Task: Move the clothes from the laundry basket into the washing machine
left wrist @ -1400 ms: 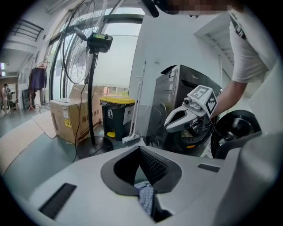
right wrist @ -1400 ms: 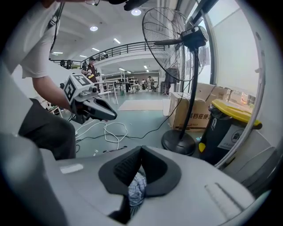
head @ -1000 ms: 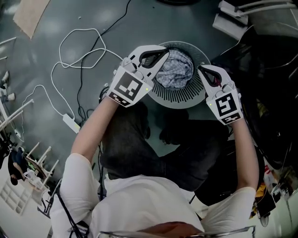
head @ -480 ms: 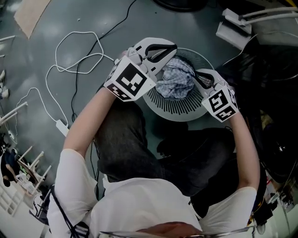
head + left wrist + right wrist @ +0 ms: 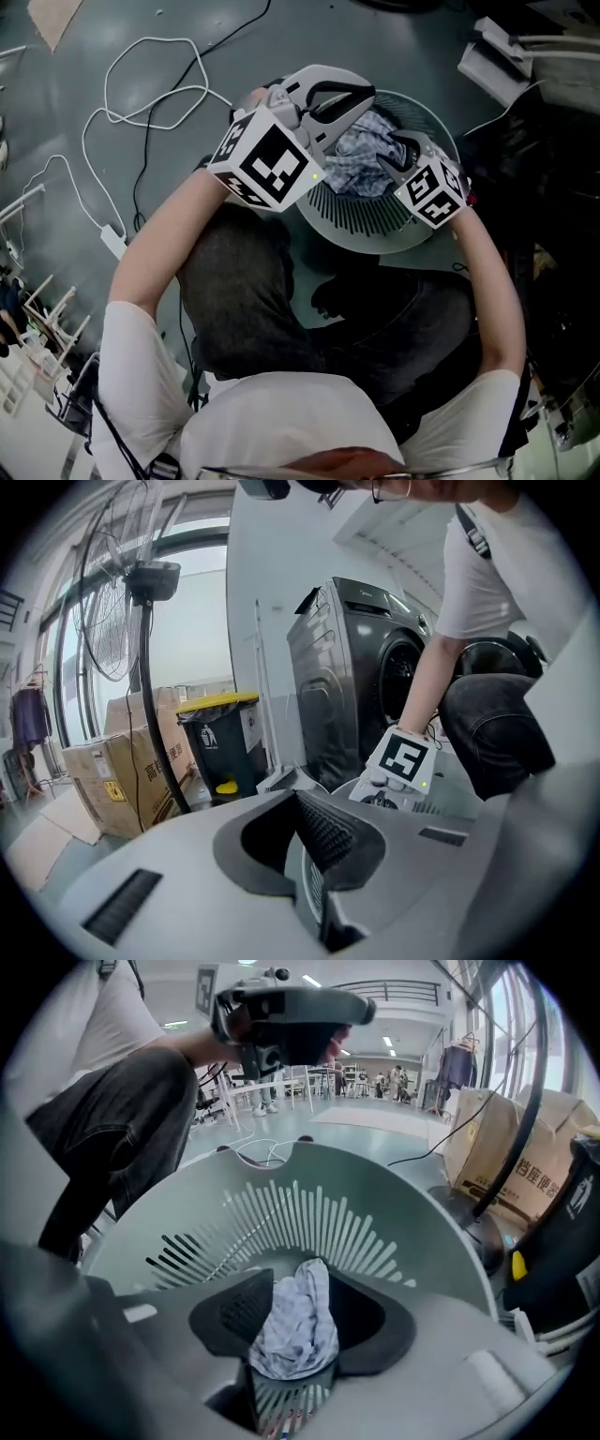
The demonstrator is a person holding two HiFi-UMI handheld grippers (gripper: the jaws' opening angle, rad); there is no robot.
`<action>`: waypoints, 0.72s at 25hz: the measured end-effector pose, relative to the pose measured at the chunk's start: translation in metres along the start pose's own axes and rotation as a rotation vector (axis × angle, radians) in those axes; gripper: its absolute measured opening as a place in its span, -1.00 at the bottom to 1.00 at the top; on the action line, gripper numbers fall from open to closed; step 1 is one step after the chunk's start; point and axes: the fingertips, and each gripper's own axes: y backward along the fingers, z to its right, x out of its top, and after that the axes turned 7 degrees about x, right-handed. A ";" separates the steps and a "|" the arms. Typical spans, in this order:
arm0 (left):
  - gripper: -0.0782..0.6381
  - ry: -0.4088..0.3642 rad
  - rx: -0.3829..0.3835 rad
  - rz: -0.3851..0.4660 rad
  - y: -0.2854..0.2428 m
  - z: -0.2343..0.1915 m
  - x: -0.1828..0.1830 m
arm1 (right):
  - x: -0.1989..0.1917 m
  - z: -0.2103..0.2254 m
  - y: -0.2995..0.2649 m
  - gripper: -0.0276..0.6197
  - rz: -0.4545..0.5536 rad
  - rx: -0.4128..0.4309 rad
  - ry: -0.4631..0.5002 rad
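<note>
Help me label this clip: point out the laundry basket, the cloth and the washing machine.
laundry basket [image 5: 309, 1208], right gripper view, slatted inner wall.
cloth [image 5: 295, 1321], right gripper view, middle of the crumpled fabric.
washing machine [image 5: 337, 667], left gripper view, grey side panel.

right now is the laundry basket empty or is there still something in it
Not empty. A crumpled pale cloth lies inside the basket, clear in both the head view and the right gripper view.

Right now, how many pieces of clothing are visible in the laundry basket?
1. A crumpled, pale patterned cloth lies in the middle of the round basket. More pieces may be hidden under it.
</note>
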 end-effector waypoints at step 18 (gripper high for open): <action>-0.77 0.060 -0.042 -0.070 0.031 0.019 -0.043 | -0.077 0.011 -0.116 0.56 -0.182 0.050 -0.020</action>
